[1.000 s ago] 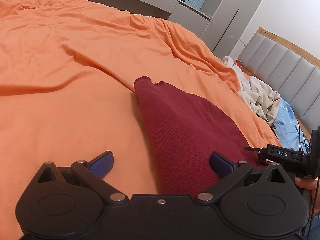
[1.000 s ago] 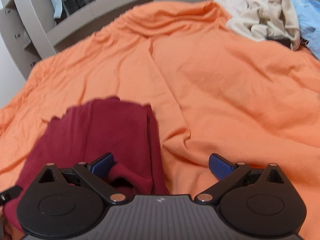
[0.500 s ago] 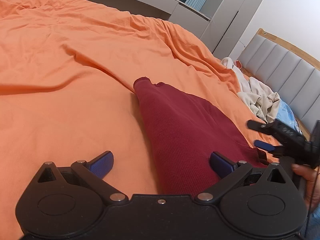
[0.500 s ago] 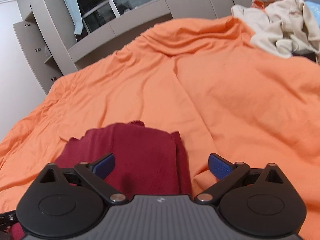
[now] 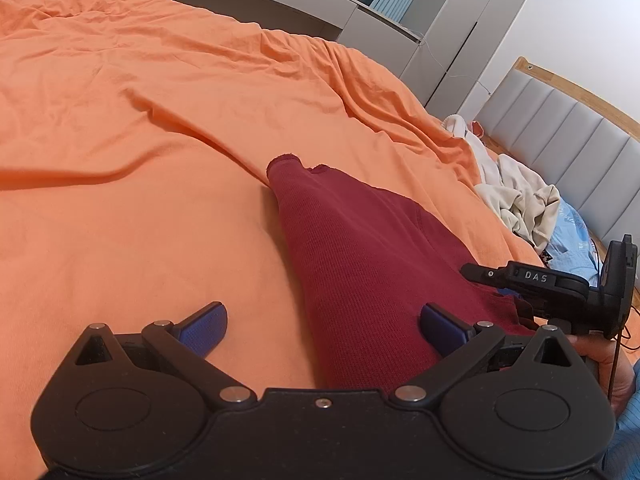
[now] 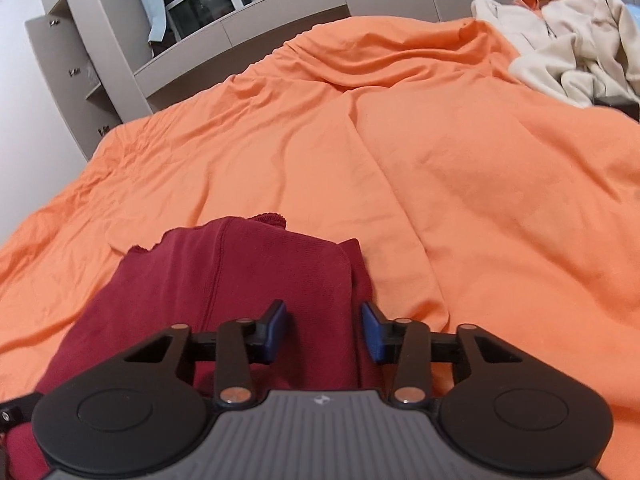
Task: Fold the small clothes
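Orange bedspread over a wide bed, grey cabinets beyond, padded headboard and heaped pale laundry at far side. Dark red garment flat near front edge, broad bare cloth all round. Left gripper spread wide, unmoved, straddling garment's edge; right gripper, fully spread a second ago, now closing about garment's right fold, pads not yet pressing.

The garment lies on the bedspread, clothes heap behind to its right.
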{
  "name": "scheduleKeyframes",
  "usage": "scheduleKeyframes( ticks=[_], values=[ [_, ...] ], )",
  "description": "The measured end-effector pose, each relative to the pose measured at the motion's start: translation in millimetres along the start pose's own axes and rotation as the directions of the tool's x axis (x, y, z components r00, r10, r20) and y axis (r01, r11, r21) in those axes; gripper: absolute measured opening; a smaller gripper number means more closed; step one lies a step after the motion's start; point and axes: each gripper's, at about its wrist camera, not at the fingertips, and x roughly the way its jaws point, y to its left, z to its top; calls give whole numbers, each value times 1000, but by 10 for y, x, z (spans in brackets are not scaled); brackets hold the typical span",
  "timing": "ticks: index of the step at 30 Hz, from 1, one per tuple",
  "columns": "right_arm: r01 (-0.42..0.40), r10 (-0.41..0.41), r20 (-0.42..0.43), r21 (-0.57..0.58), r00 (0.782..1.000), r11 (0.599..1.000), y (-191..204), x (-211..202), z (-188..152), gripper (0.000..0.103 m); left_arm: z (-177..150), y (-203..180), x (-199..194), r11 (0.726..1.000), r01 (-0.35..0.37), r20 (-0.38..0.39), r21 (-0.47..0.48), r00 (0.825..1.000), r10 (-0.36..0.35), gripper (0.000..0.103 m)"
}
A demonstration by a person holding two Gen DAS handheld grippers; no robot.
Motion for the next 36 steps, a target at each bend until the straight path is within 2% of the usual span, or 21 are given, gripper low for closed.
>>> scheduleKeyframes(
  ticks=[30,34,36],
  values=[
    [24,-24,-6,-34,1000,999,17,42,-12,48,15,8,1,1000,4,-8,-6,1000,-4,103],
    [30,-30,-1,-40,1000,999,35,34,-23,46,112,43,13,999,22,-42,-33,999,-23,103],
    [30,-30,0,-40,1000,999,34,32,-25,45,198,80,-4,997,49,-34,-62,998,-51,103]
  ],
)
